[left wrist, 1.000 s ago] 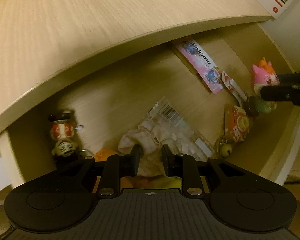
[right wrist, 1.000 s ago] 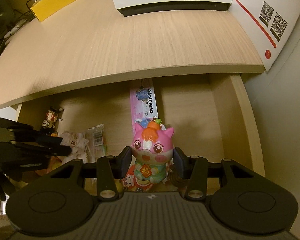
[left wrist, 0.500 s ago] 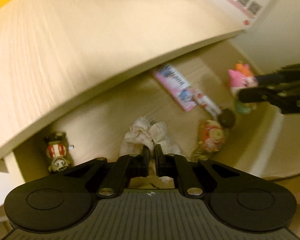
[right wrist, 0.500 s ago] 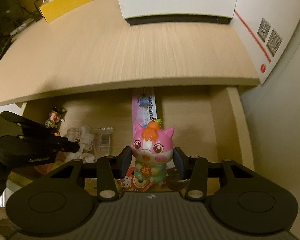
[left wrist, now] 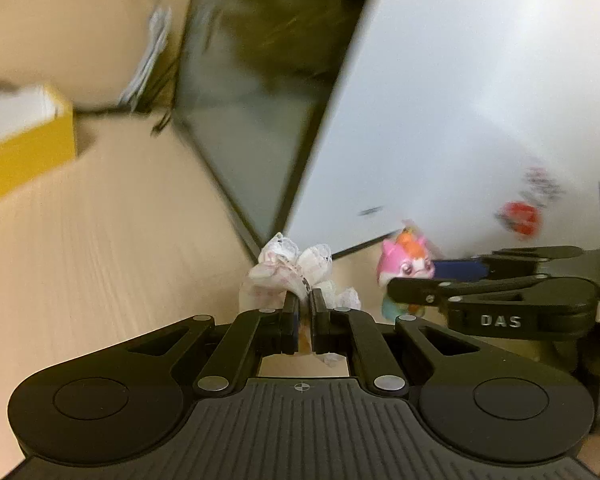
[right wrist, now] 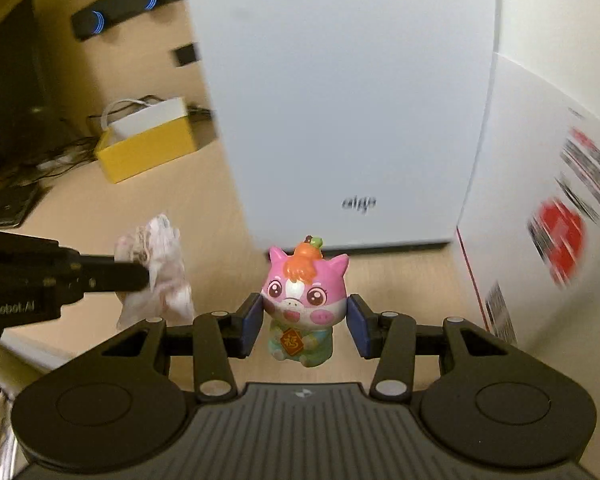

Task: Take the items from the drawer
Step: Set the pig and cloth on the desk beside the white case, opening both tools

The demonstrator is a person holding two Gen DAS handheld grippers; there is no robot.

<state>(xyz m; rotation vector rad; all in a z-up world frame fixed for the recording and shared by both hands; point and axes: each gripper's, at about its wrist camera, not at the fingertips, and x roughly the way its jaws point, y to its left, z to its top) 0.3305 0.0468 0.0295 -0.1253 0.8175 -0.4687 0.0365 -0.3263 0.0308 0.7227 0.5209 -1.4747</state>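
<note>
Right wrist view: one pink pig figurine (right wrist: 303,304), upright, pinched at the head between the blue pads of the right gripper (right wrist: 303,326), above the wooden desktop (right wrist: 80,216). Off to the left, one crumpled clear packet (right wrist: 156,276) clamped in the nearly closed left gripper (left wrist: 304,312) (also lifted over the desk). Behind: one white box marked "aigo" (right wrist: 340,100), one yellow box (right wrist: 148,148), one printed white carton (right wrist: 540,220) with blurred codes.
</note>
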